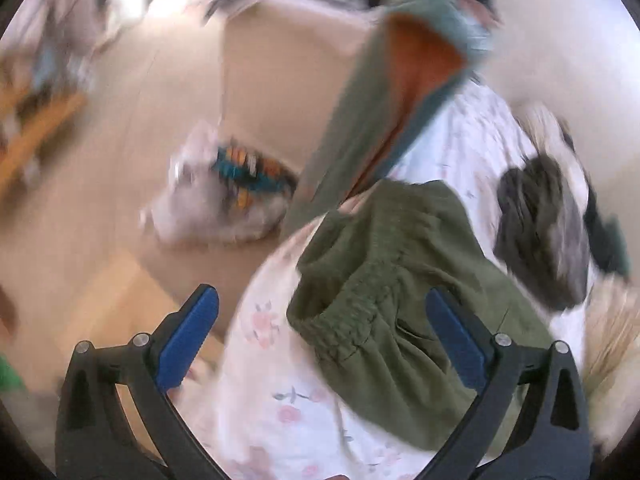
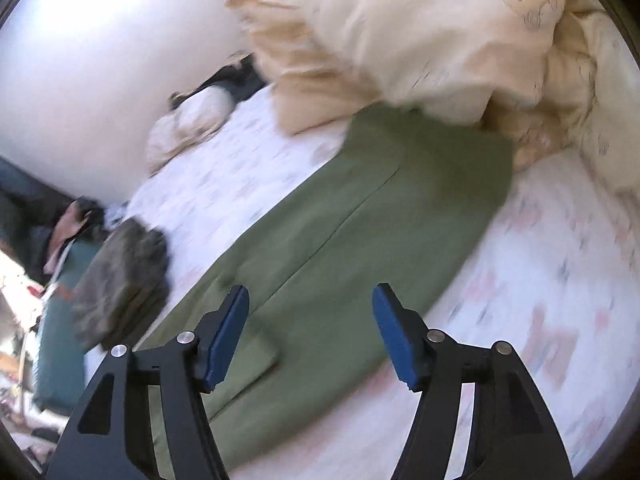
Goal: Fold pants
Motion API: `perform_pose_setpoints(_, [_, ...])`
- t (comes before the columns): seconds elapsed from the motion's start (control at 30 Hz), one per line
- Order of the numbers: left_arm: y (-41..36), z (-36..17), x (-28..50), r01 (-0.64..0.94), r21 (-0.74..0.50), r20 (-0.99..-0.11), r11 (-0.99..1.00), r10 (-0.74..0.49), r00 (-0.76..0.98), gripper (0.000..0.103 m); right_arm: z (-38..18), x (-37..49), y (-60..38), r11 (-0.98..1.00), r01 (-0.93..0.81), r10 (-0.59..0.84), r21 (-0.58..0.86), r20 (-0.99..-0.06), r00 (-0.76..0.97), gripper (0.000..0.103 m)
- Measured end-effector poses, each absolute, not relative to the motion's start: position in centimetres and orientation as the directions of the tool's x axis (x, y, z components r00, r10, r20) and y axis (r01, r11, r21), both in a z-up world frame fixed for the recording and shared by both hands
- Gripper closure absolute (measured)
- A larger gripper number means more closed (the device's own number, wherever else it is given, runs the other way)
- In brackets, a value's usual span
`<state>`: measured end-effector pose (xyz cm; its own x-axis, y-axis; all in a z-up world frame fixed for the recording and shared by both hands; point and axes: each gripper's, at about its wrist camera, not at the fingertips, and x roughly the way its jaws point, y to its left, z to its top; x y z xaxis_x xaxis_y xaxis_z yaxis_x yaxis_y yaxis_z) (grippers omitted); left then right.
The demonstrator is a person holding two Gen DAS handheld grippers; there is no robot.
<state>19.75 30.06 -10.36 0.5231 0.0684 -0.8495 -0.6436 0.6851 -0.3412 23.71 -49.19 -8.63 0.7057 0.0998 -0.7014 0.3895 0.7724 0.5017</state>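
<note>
Pants [image 2: 340, 216]: olive-green cloth, matte and soft, lying flat on the bed sheet as a long band with one seam down the middle.
Waistband [image 1: 360, 292]: gathered and ribbed elastic, bunched at the bed's near edge.
Bed sheet [image 2: 540, 280]: white fabric with faint pink and blue flowers, under the pants.
Quilt [image 2: 420, 40]: cream, puffy and crumpled, touching the far end of the pants.
Dark garment [image 2: 124, 280]: grey, fuzzy, folded, just beside the pants.
Containers: none can be made out; blur hides the floor clutter.
Left gripper [image 1: 320, 332]: jaws wide apart with nothing between the blue ridged pads, above the waistband.
Right gripper [image 2: 310, 332]: jaws parted and empty, above the pants.
</note>
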Motion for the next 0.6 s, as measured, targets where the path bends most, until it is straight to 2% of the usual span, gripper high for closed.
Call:
perform_pose_setpoints(0.07, [28.9,-12.9,19.4,-0.657,-0.358,-0.858,0.663,0.044,0.512,0.002,-8.7,22.6,-47.0,0.77,0.373,0.139,0.517,-0.707,0.694,0.034])
perform_pose_setpoints(0.2, [25.3,-15.7,19.5,-0.634,-0.326,-0.838,0.702,0.097,0.538,0.003,-10.8,21.2,-45.7,0.736,0.418,0.17,0.533,-0.743,0.648,0.033])
perform_pose_setpoints(0.27, [24.9,-17.5,20.2,-0.635,-0.329,-0.848,0.699,0.077,0.525,0.01,-11.3,20.1,-46.1,0.709,0.438,0.183,0.553,-0.744,0.643,0.033])
perform_pose_setpoints(0.3, [25.1,-17.7,20.4,-0.634,-0.356,-0.841,0.687,0.06,0.538,0.021,-11.6,19.4,-46.4,0.705,0.446,0.181,0.551,-0.748,0.638,0.033])
perform_pose_setpoints(0.37, [25.5,-18.0,21.1,-0.626,-0.405,-0.815,0.667,0.047,0.577,0.022,-12.3,19.0,-46.7,0.709,0.469,0.158,0.527,-0.766,0.623,0.033])
perform_pose_setpoints(0.47, [25.9,-18.6,22.7,-0.63,-0.402,-0.816,0.665,0.052,0.576,0.023,-13.5,19.1,-47.5,0.699,0.492,0.152,0.52,-0.779,0.608,0.033])
perform_pose_setpoints(0.53, [25.6,-18.6,23.2,-0.636,-0.373,-0.82,0.676,0.081,0.567,0.048,-14.3,19.2,-48.3,0.676,0.514,0.152,0.528,-0.782,0.604,0.033])
perform_pose_setpoints(0.6, [25.1,-18.1,23.8,-0.618,-0.341,-0.818,0.708,0.1,0.566,0.054,-15.1,19.4,-49.1,0.647,0.524,0.16,0.553,-0.771,0.616,0.033])
